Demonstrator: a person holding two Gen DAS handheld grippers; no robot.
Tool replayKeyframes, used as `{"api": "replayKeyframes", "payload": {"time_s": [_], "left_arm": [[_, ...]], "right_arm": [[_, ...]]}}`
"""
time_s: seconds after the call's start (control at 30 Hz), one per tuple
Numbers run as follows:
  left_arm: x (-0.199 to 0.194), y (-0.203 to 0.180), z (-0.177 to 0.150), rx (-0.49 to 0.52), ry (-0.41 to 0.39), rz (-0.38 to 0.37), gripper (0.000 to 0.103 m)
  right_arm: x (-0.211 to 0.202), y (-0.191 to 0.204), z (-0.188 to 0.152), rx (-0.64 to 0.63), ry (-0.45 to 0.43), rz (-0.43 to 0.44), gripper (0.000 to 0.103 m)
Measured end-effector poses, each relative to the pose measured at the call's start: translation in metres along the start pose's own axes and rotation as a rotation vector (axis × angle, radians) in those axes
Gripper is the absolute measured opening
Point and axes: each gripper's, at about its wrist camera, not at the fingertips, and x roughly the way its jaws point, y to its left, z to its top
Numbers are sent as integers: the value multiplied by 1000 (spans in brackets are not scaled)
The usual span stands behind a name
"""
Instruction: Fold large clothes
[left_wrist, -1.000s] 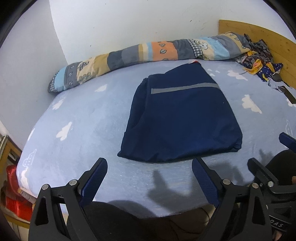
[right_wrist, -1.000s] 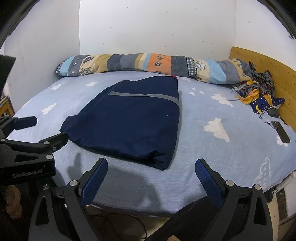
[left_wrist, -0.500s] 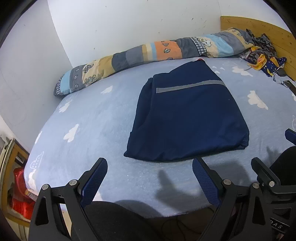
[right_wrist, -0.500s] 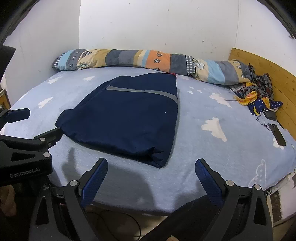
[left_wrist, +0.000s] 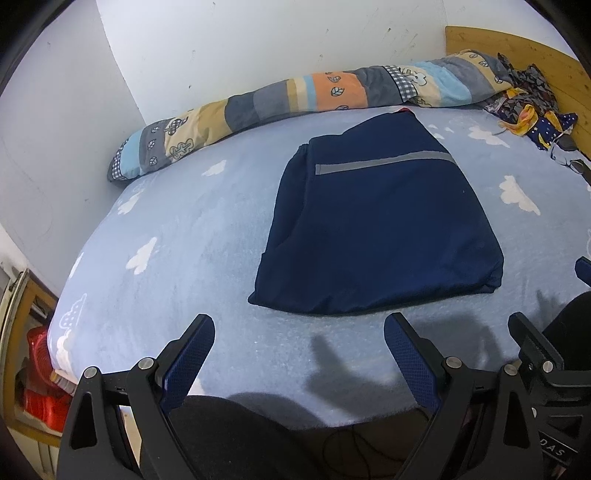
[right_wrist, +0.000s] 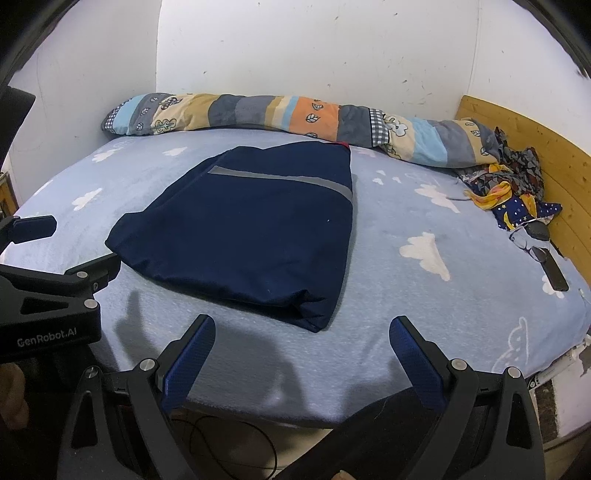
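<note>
You see the navy-blue fabric garment with a grey stripe (left_wrist: 380, 229) (right_wrist: 251, 229) lying folded flat, mid-bed, near edge bulging.

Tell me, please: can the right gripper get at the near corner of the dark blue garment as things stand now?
Probably yes. The right gripper is open and empty, and the garment lies flat on the bed ahead of it. Only bare sheet lies between them; the left gripper stays off to the side.

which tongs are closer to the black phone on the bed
Right. The right tongs hang open off the bed's near edge, with the phone off to their right near the headboard. The left tongs sit farther left, past the navy garment.
</note>
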Motion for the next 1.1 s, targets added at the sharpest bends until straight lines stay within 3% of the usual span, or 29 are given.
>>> {"api": "replayKeyframes", "payload": {"time_s": [1.1], "left_arm": [[-3, -2, -2, 14, 1, 2, 94]], "right_arm": [[0, -2, 0, -8, 1, -1, 97]]}}
